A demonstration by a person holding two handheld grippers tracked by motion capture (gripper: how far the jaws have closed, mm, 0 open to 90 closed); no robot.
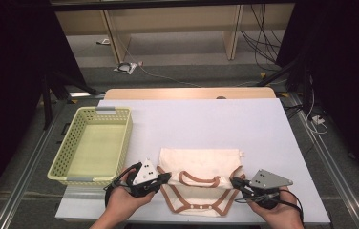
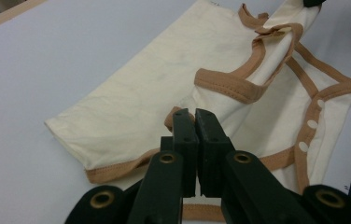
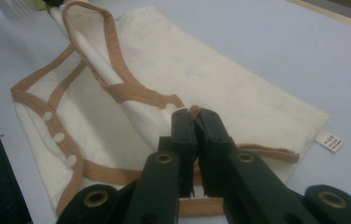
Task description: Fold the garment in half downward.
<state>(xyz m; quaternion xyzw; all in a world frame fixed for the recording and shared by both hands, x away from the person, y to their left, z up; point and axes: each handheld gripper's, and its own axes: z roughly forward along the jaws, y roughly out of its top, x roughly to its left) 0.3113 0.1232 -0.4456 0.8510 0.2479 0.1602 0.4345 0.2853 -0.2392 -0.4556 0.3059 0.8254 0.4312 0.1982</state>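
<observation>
Pale yellow perforated plastic basket [image 1: 91, 143] sits at the left of the white bench [image 1: 263, 133]. Just right of it, left gripper [image 1: 164, 177], jaws pinching the tan-trimmed edge of the cream cotton baby bodysuit [image 1: 201, 164] at its left side. Bodysuit lies flat near the front edge of the bench, snap flap toward the person. Right gripper [image 1: 235, 182], jaws likewise clamped on the right-side trim [image 3: 190, 112].

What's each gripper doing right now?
Left gripper: shut on the cream garment at its brown trim.
Right gripper: shut on the same garment's trim, opposite side.
</observation>
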